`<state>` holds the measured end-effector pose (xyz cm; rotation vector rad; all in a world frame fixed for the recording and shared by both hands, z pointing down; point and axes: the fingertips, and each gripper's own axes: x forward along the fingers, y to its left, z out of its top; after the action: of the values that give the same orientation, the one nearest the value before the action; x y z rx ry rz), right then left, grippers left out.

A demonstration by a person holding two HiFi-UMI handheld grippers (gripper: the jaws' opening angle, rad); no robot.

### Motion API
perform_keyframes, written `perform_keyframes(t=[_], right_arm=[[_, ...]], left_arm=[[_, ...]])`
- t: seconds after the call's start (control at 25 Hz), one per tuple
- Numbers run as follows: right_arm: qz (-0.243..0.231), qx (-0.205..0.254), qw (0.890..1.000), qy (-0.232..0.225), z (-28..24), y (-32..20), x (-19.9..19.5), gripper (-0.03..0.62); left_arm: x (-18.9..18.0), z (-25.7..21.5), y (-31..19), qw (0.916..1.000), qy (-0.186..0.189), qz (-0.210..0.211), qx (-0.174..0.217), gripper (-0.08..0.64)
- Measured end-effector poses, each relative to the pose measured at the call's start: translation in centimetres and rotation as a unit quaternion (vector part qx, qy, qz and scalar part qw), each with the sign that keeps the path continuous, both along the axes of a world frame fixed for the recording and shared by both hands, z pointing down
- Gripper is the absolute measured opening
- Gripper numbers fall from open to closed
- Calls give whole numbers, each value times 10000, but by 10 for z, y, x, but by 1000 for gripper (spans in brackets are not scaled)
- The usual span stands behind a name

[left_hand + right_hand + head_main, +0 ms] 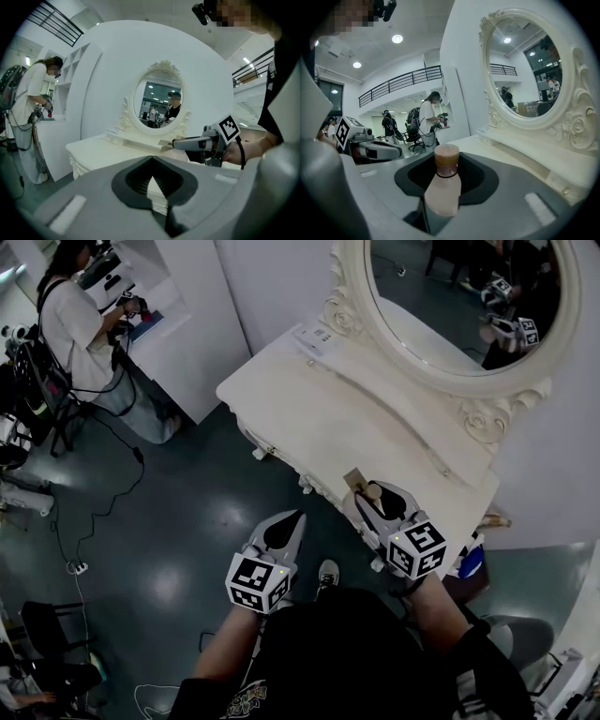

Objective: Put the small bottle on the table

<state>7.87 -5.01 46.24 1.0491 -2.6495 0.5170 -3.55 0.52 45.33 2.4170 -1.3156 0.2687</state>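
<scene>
The small bottle [443, 185], pale pink with a brown cap, stands upright between the jaws of my right gripper [442, 208], which is shut on it. In the head view that gripper [375, 499] holds the bottle [372, 490] over the near edge of the white dressing table [309, 413]. My left gripper [292, 520] hangs over the dark floor, left of the table's front edge. Its jaws are shut with nothing between them. The left gripper view looks past its own gripper [151, 162] at the table [96, 154] and at the right gripper [206, 143].
An oval mirror [459, 296] in an ornate white frame rises at the table's back. A small tan piece [353, 478] lies by the bottle, and a card [314, 334] at the far corner. A person [80, 329] stands at a white cabinet back left. Cables [84, 521] cross the floor.
</scene>
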Motion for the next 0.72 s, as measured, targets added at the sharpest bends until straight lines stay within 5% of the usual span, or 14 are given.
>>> perform_keyframes(t=[0.72], right_arm=[[-136, 170, 9997, -119, -10, -16, 0, 166]], left_arm=[[6, -13, -12, 9999, -11, -51, 101, 0]])
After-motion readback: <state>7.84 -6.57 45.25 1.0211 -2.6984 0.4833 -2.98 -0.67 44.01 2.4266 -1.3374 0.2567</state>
